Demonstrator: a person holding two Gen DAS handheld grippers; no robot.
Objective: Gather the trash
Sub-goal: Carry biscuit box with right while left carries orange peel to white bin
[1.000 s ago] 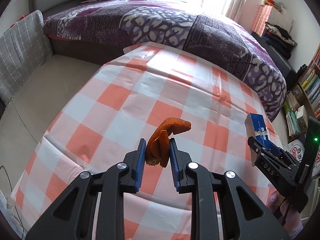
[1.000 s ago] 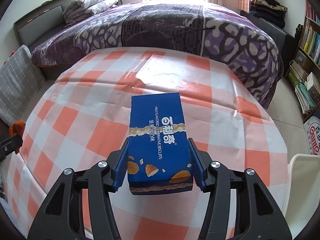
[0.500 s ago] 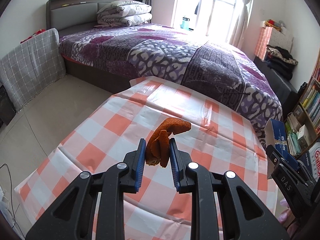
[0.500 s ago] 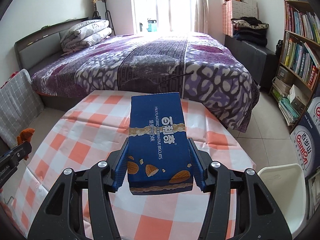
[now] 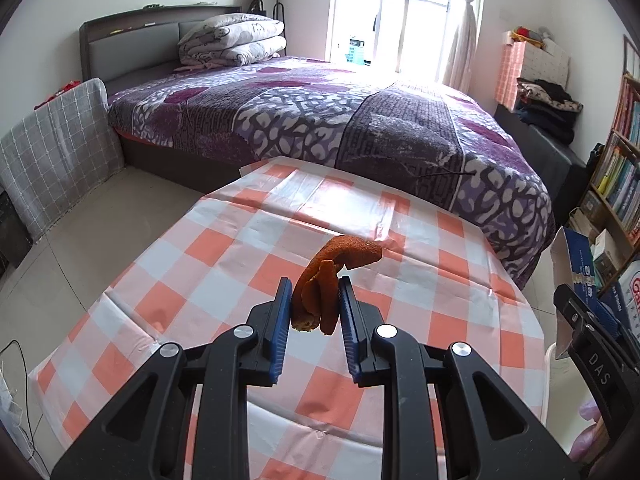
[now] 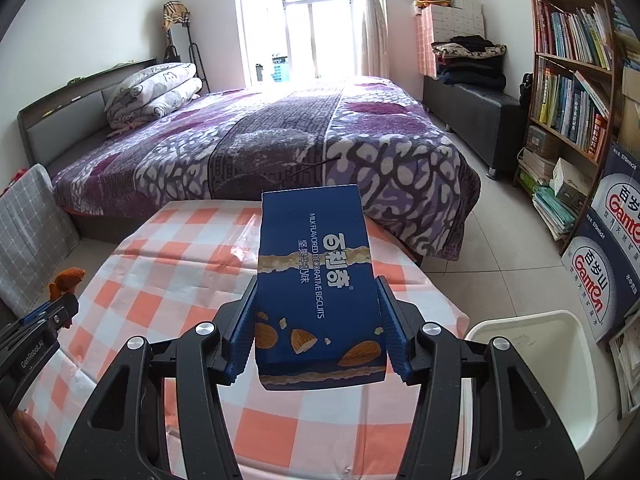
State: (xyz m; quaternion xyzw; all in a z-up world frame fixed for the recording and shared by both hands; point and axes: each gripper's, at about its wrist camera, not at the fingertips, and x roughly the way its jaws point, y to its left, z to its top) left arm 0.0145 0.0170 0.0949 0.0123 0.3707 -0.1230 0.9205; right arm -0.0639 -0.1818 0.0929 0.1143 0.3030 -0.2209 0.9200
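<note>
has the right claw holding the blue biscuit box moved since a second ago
Yes. The right claw, shut on the blue cardboard biscuit box, has risen and tilted up: the checked tablecloth sits lower in view, and the white plastic bin shows more.

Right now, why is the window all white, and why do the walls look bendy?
Left wrist view: daylight blows the window out to white and puts a shiny glare patch on the checked tablecloth. Right wrist view: the fisheye lens bows the bookshelf and darkens the corners; the blue biscuit box stays sharp.
</note>
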